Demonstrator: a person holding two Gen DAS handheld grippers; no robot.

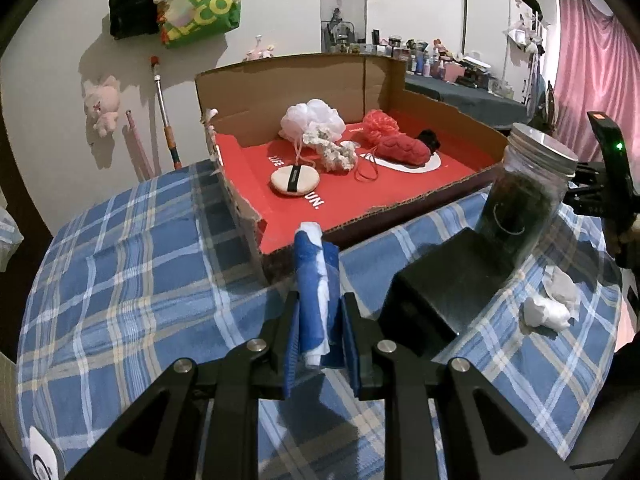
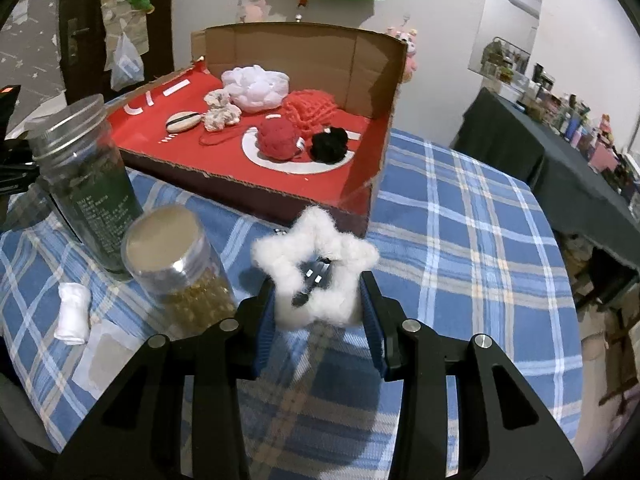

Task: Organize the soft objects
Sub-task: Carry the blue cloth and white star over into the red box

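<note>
Blue plaid tablecloth [image 1: 120, 280] carries the cardboard box [image 1: 400, 80] straight ahead of both tools: left gripper [image 1: 320, 340] pinches an upright blue-white roll [image 1: 314, 280], right gripper [image 2: 318, 312] clamps a fluffy star [image 2: 316, 268].

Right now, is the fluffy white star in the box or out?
Out: the right claw grips the star short of the box.

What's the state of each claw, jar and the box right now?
left claw: shut on blue-white cloth roll
right claw: shut on fluffy white star
dark jar: lidded, upright
gold jar: lidded, upright
cardboard box: open
</note>
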